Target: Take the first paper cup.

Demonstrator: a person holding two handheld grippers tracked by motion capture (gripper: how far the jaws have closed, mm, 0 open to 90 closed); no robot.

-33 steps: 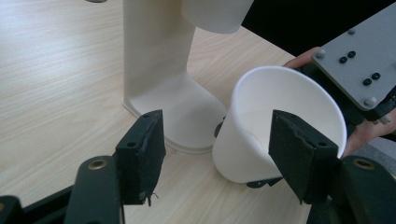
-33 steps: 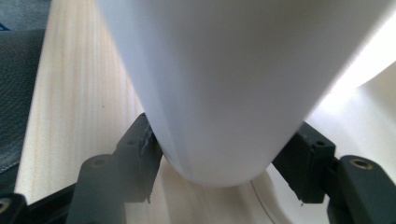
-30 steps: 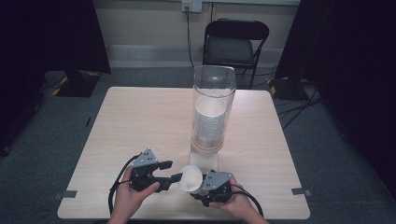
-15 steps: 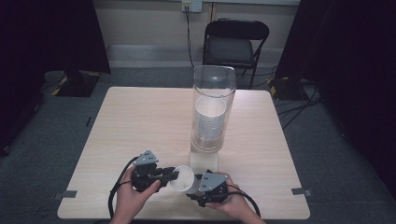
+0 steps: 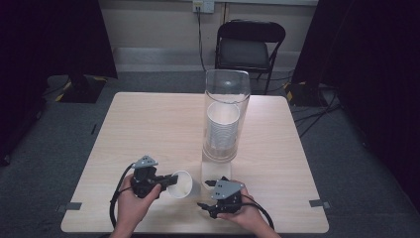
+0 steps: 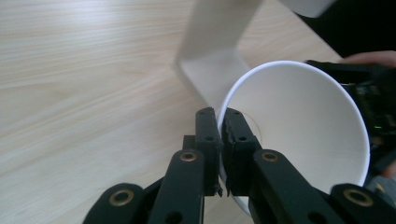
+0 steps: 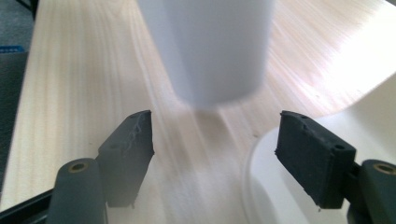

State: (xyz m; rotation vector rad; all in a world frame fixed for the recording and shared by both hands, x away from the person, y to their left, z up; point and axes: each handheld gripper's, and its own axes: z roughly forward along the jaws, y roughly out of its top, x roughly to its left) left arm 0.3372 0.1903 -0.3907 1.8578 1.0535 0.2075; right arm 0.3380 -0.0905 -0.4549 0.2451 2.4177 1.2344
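Change in grip: cup (image 5: 182,184) passed across since a second ago; then pinched by right gripper (image 5: 210,197), now pinched by left gripper (image 5: 165,183).
Left jaws: just been closing, now clamped on the cup's wall at its rim, one jaw inside and one outside, as seen in left gripper view (image 6: 217,140).
Right jaws: just been opening, now spread wide with nothing between them; cup drawn away from their tips.
Cup place: near the near edge of the bench (image 5: 148,124), about midway along it, tipped on its side with mouth toward the near edge, between the two grippers.
Left hand (image 5: 131,198): comes in from the near edge, gripper roughly level, pointing toward the right side of the bench.
Right hand (image 5: 242,215): low over the near edge, gripper pointing toward the left gripper and the cup.
Left gripper view: white inside of the cup (image 6: 303,126), the right gripper dark behind it, and the white foot of the dispenser (image 6: 210,70).
Right gripper view: outer wall and base of the cup (image 7: 210,46), blurred, beyond the open jaws (image 7: 217,140); curved white foot at lower right.
Farther back: clear tube dispenser (image 5: 225,116) upright near the bench's middle, stack of cups (image 5: 222,131) inside it.
Beyond the far edge: black folding chair (image 5: 250,47).
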